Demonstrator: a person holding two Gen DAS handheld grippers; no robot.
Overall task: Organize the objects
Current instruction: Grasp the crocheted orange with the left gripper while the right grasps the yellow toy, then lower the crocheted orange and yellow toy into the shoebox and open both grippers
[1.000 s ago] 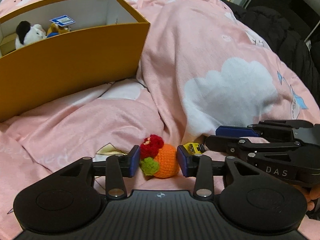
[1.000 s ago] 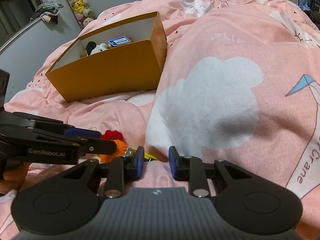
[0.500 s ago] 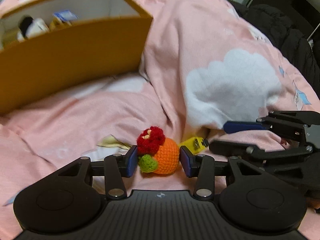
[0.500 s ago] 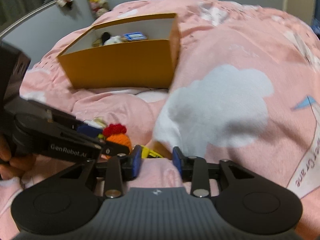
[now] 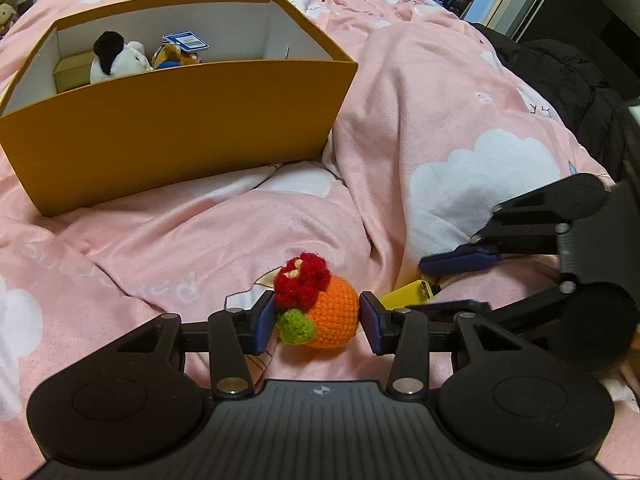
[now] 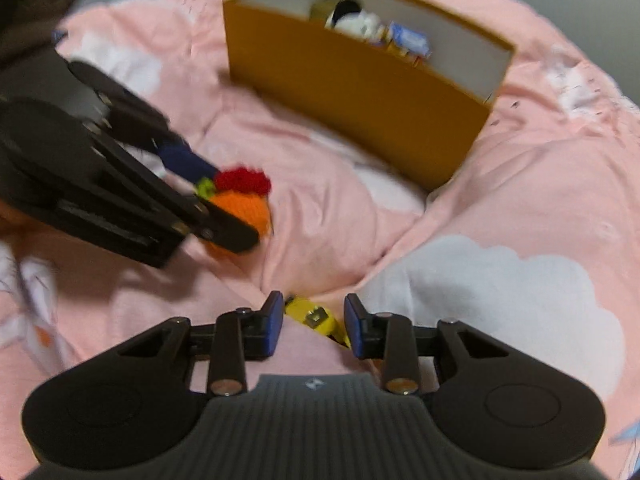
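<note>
Left gripper (image 5: 318, 322) pinching an orange crocheted fruit toy (image 5: 320, 312) on the pink cloud-print blanket (image 5: 200, 236), right gripper (image 6: 314, 326) spread around a yellow toy (image 6: 316, 316) just beside it, open orange cardboard box (image 5: 172, 128) beyond, holding a black-and-white plush (image 5: 114, 56) and a blue card (image 5: 186, 41).

both views taken low and close over the pink blanket (image 5: 420, 92), faced toward the orange box (image 5: 180, 132), crochet toy (image 6: 240, 204) shared between them
</note>
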